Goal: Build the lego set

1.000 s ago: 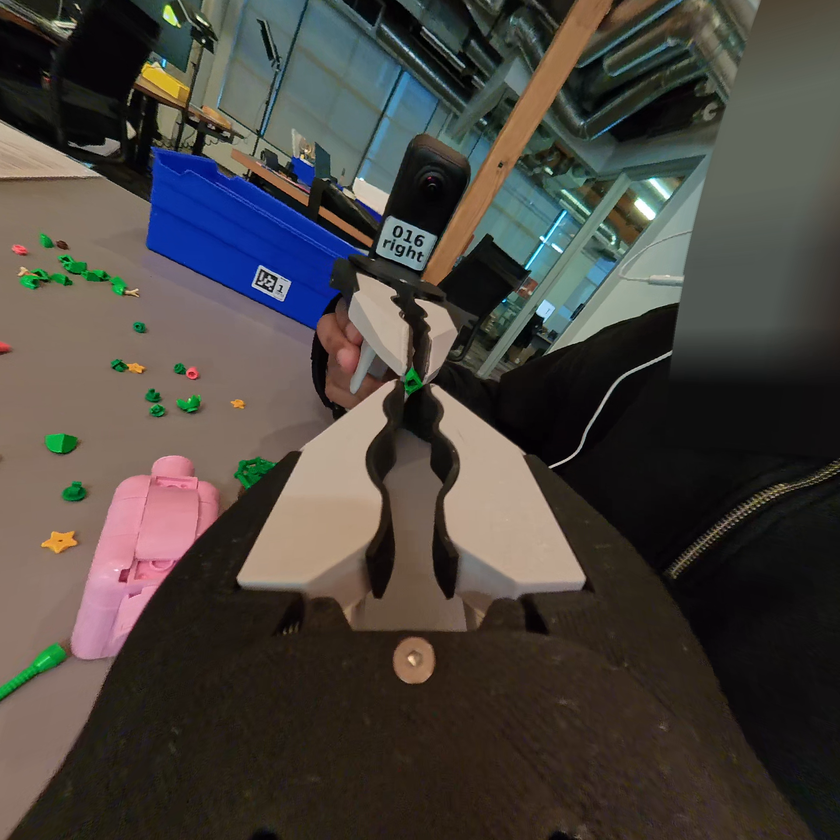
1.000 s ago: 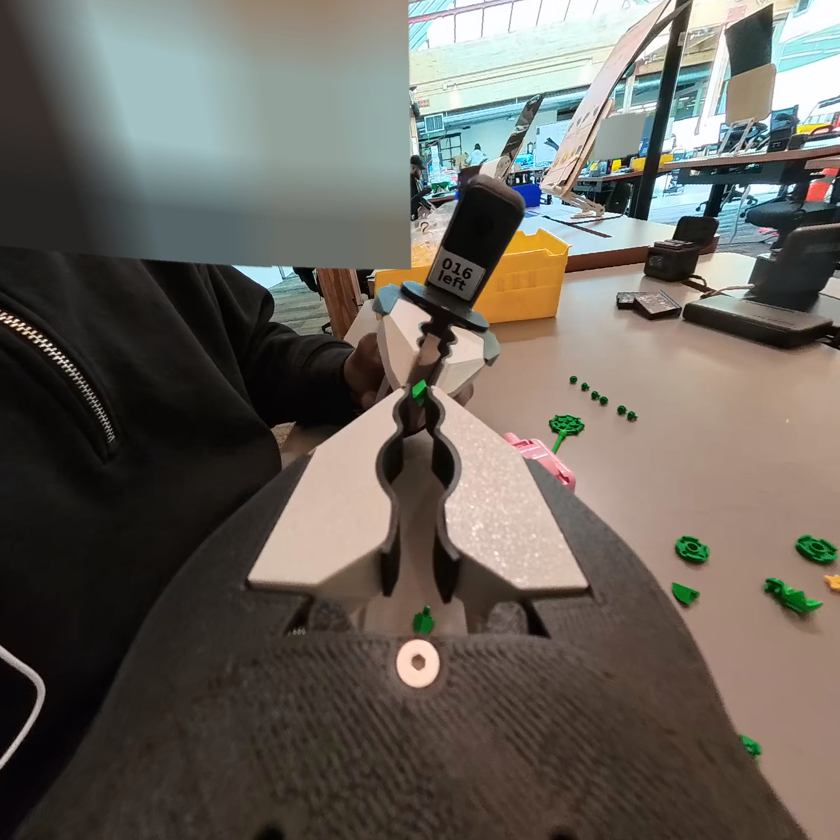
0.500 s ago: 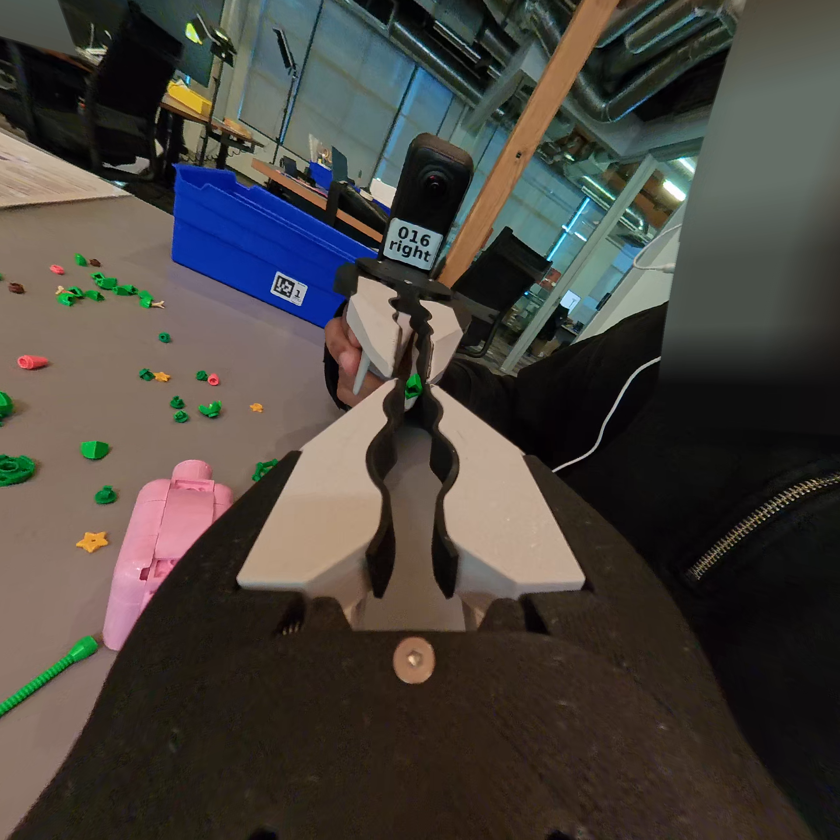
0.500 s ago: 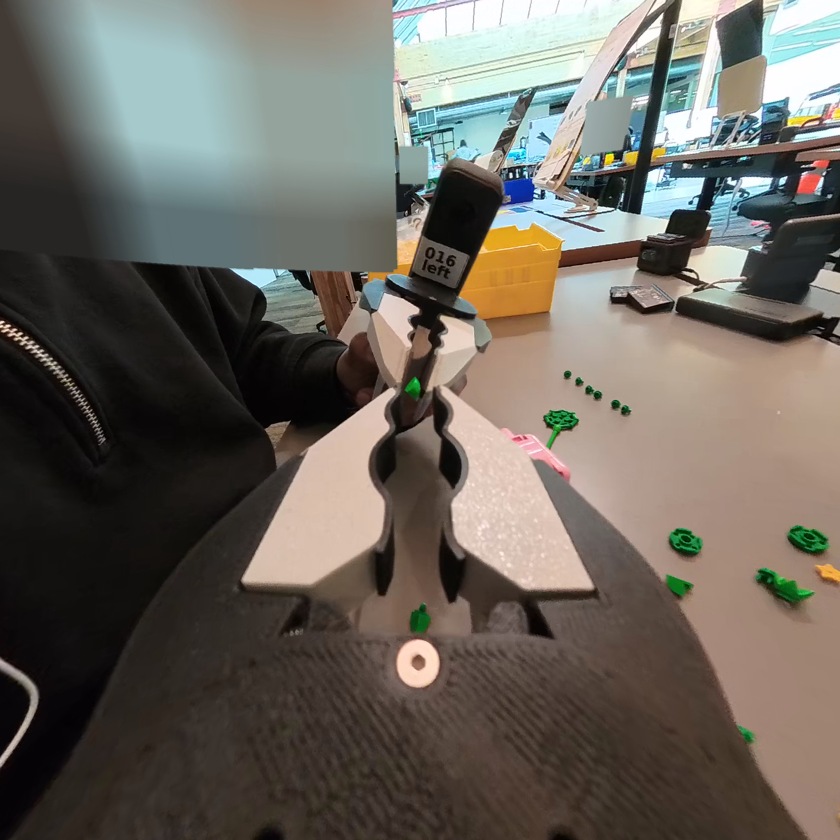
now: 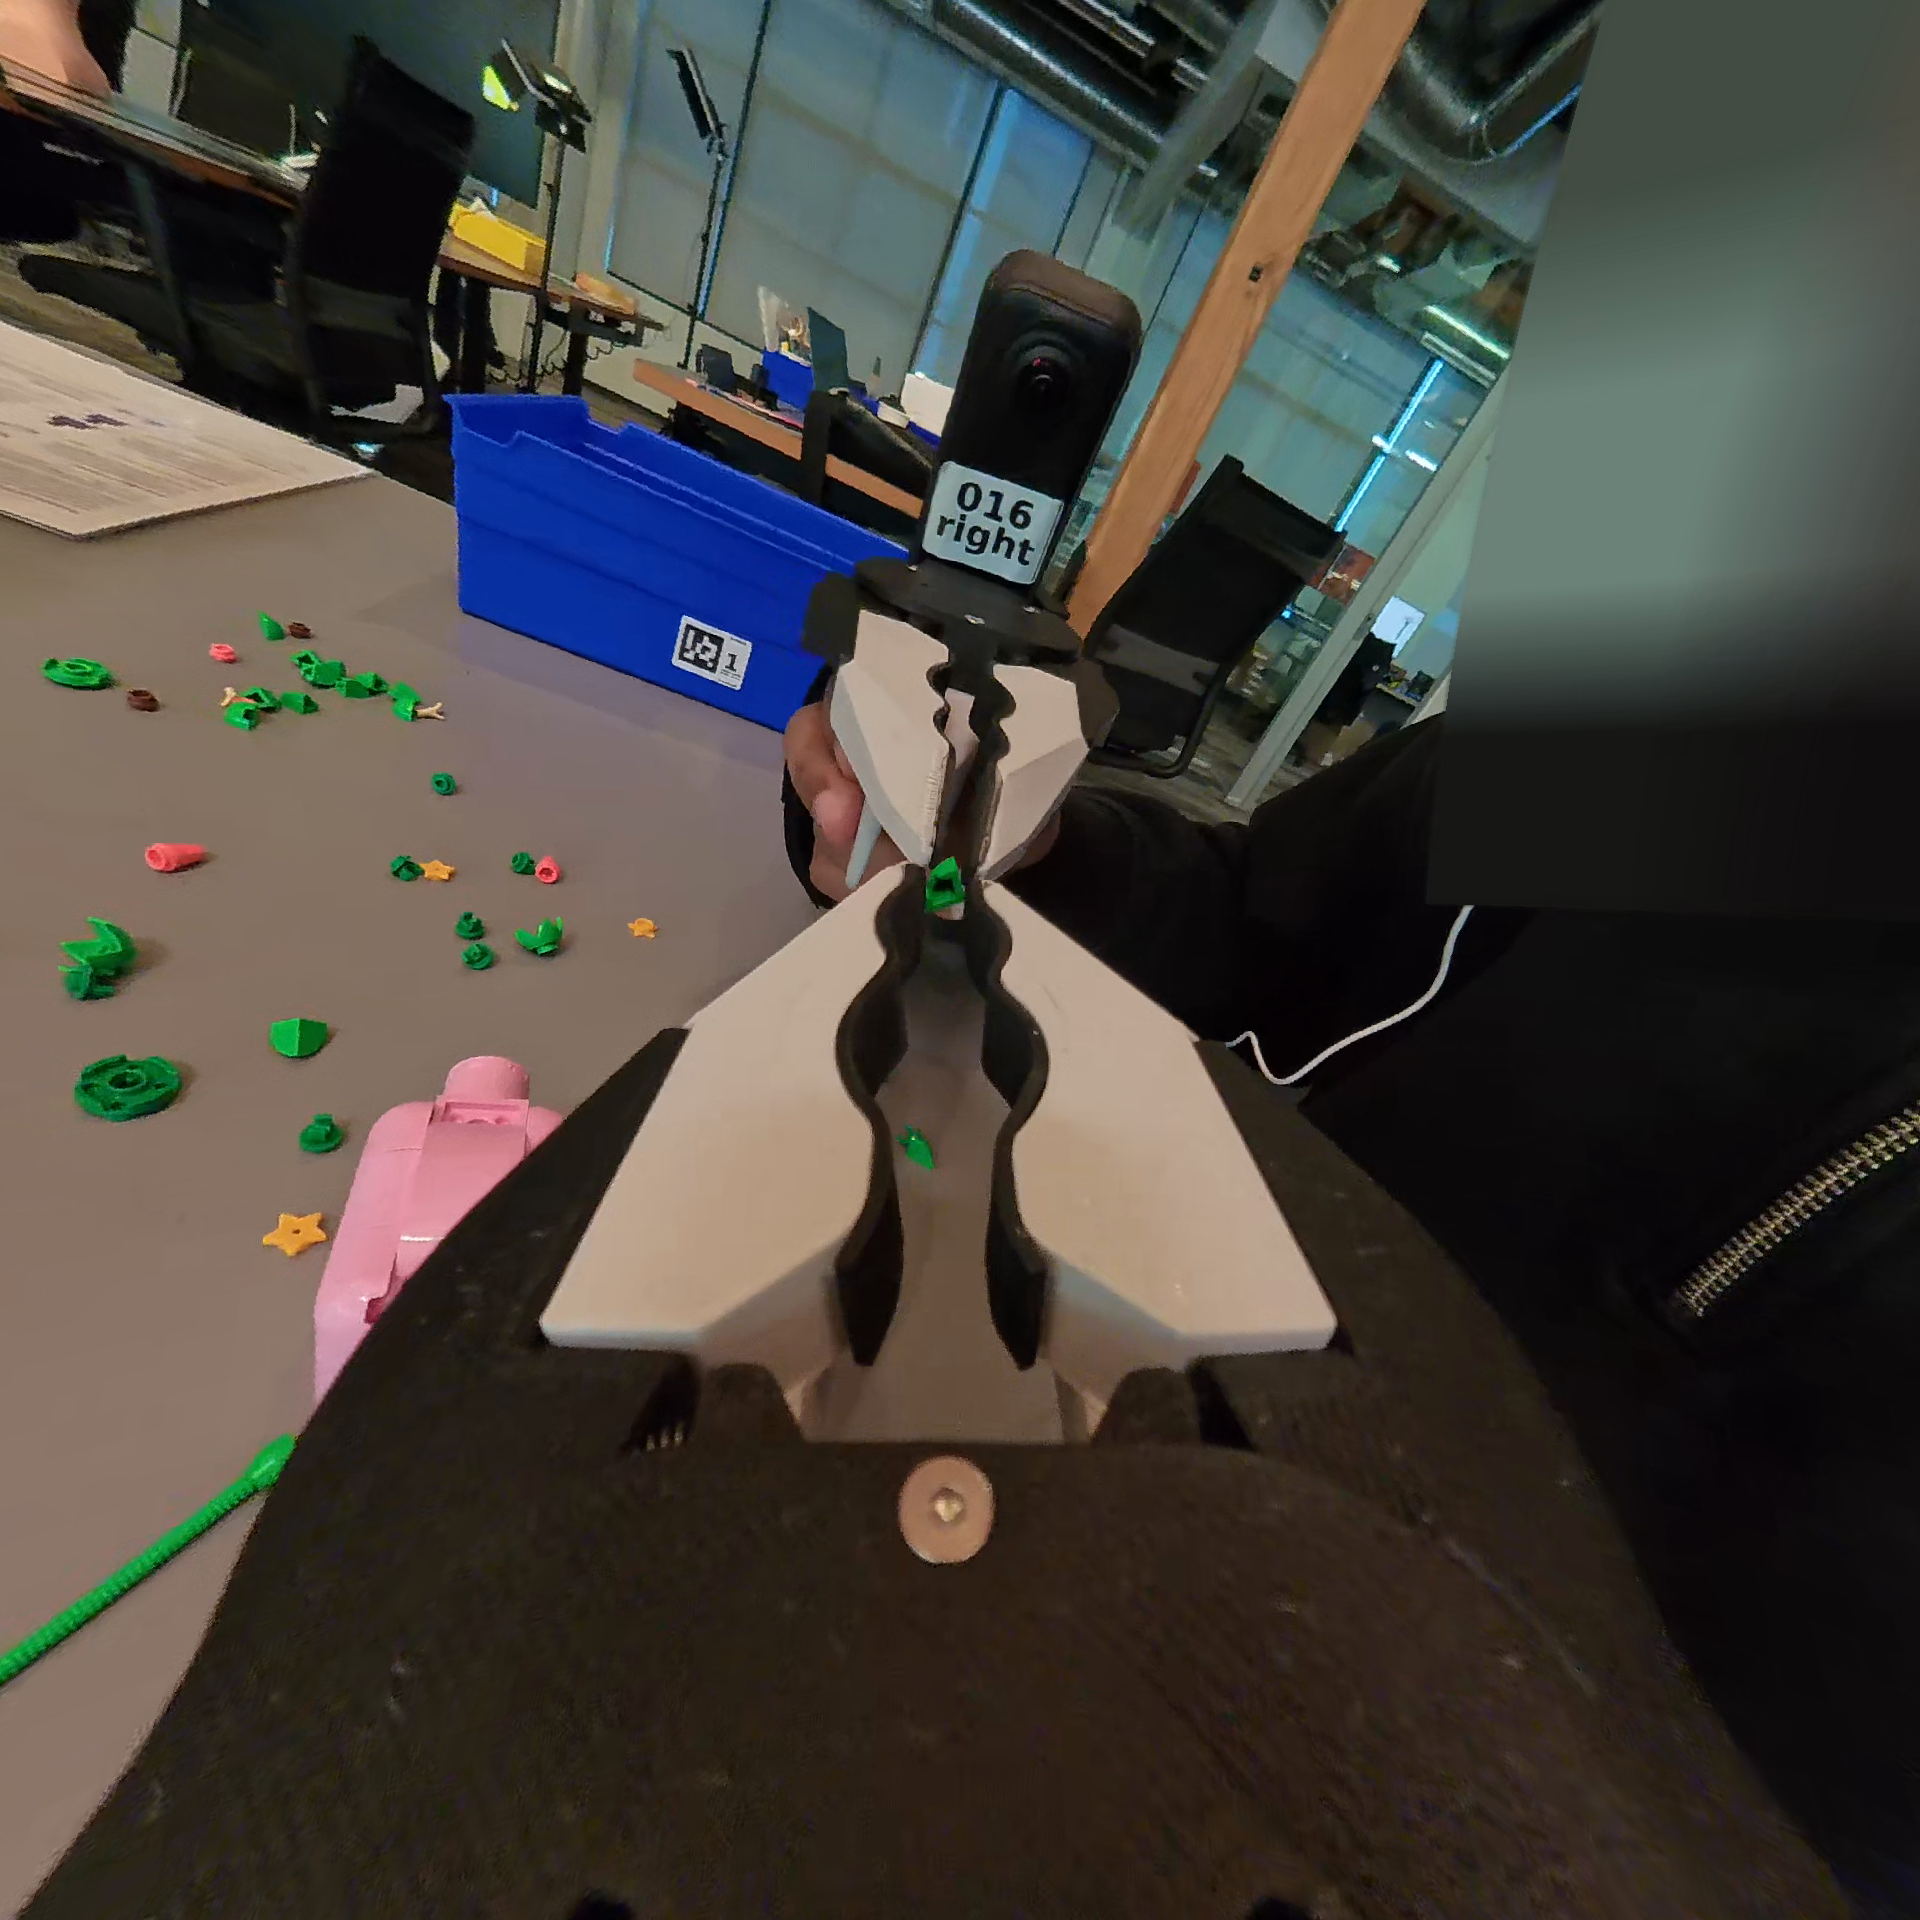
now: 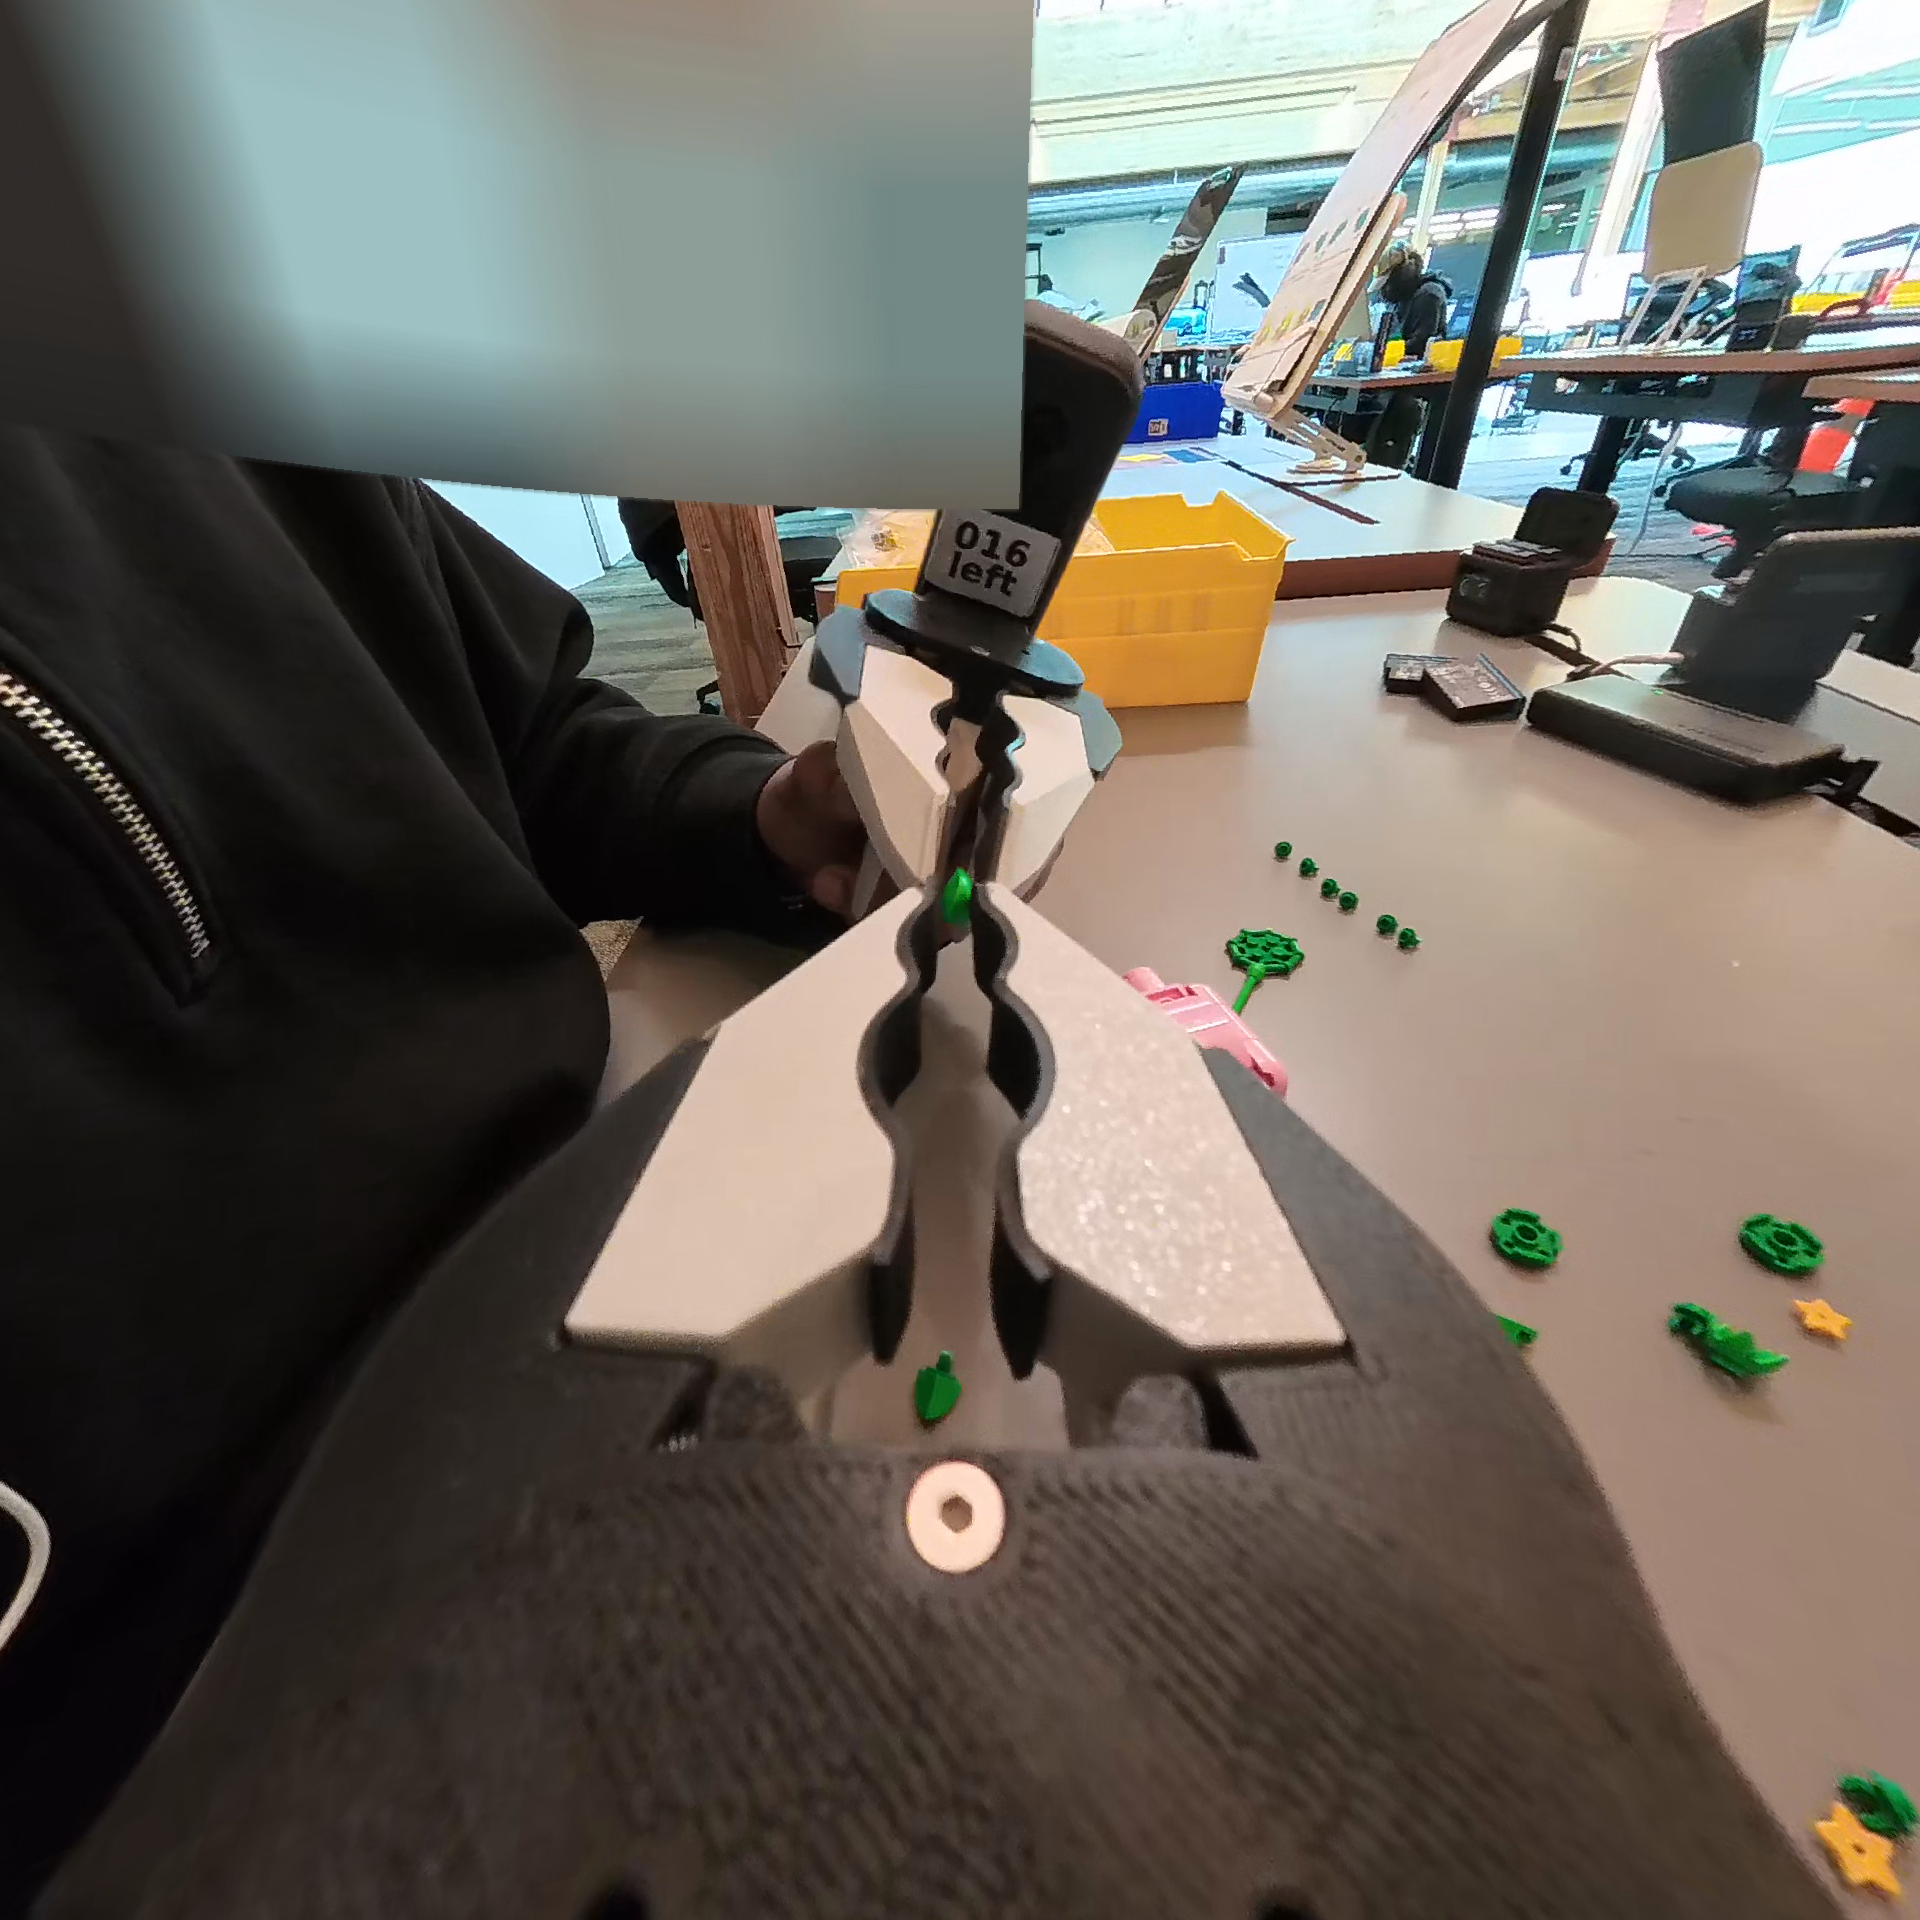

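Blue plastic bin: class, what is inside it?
Only the blue plastic bin and its stepped inner wall show on the grey table. Its front wall covers the floor, so any contents cannot be seen.

Grey table (image 5: 260, 1143): lego bits (image 5: 125, 1086), bins (image 5: 623, 551).

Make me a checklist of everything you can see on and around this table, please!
Surface: grey table, mostly bare.
Job's things: loose green pieces, orange stars, pink block, long green stem.
Clutter: blue bin, yellow bin, paper sheet, black devices.
Grippers: left tool and right tool meet tip to tip, shut on a small green piece; another green bit lies inside the right tool.
Cables: white cord across the black jacket.
Surroundings: office desks, chairs, wooden post.
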A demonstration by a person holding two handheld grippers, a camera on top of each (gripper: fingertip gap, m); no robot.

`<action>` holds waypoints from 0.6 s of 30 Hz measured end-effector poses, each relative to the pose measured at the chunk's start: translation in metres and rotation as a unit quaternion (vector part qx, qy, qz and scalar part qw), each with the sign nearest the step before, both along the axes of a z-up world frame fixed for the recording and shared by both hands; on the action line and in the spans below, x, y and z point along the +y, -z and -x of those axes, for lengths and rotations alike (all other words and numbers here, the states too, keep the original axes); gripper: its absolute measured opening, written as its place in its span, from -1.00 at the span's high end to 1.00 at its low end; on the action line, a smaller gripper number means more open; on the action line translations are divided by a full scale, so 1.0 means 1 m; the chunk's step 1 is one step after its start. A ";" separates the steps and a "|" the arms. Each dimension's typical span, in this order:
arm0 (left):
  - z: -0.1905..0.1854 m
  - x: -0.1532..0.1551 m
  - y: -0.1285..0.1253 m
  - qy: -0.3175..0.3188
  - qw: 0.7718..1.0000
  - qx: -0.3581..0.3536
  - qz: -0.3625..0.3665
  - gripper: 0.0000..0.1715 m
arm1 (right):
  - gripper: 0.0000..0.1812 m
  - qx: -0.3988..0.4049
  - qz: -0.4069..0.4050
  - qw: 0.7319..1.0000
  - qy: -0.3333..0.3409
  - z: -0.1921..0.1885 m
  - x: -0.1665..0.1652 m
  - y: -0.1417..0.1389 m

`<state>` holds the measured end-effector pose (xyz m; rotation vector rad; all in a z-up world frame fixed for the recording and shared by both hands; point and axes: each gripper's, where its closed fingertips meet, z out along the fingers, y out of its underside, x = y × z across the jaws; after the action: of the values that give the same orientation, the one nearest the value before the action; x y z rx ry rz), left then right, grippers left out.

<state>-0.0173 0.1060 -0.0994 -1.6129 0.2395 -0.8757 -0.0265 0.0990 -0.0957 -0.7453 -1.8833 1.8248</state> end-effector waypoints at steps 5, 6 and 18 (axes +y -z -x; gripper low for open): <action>0.001 -0.001 -0.002 0.007 1.000 -0.021 0.004 0.96 | 0.92 0.008 -0.019 1.000 0.002 -0.001 -0.002 0.002; 0.001 -0.001 -0.002 0.010 1.000 -0.024 0.004 0.96 | 0.94 0.011 -0.024 1.000 0.007 0.000 -0.001 0.002; 0.001 0.000 -0.001 0.013 0.999 -0.040 0.010 0.86 | 0.97 0.032 -0.035 0.999 0.022 0.000 0.002 -0.002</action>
<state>-0.0186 0.1063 -0.0982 -1.5926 0.1965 -0.9630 -0.0267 0.1007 -0.0940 -0.6909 -1.8655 1.7265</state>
